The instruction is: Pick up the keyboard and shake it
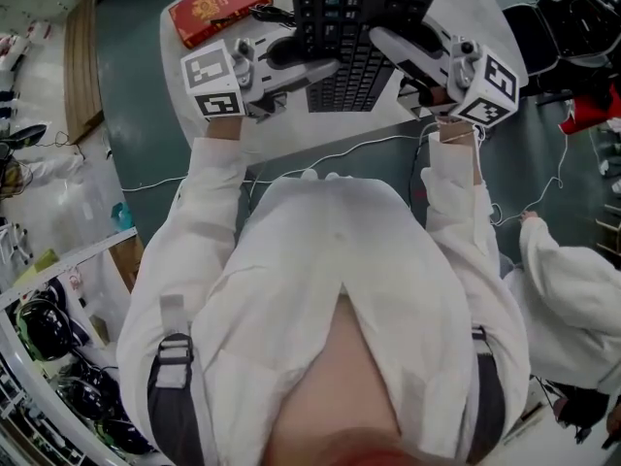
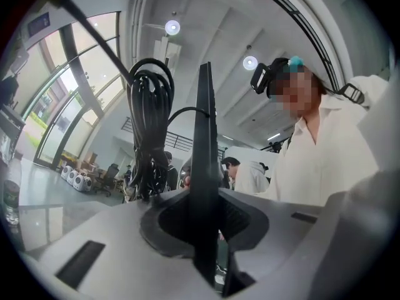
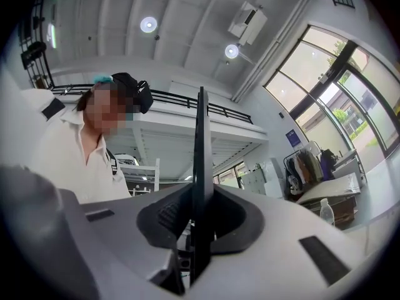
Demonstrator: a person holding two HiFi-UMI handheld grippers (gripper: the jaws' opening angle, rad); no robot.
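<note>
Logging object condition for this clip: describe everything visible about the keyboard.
The keyboard is a slim, black, plastic-looking slab with rows of dark keys facing the person. A bundled black cable shows beside its left end. The left gripper clamps its left edge, the right gripper its right; each gripper view shows it edge-on between pressing pads. It appears held above the pale table.
</note>
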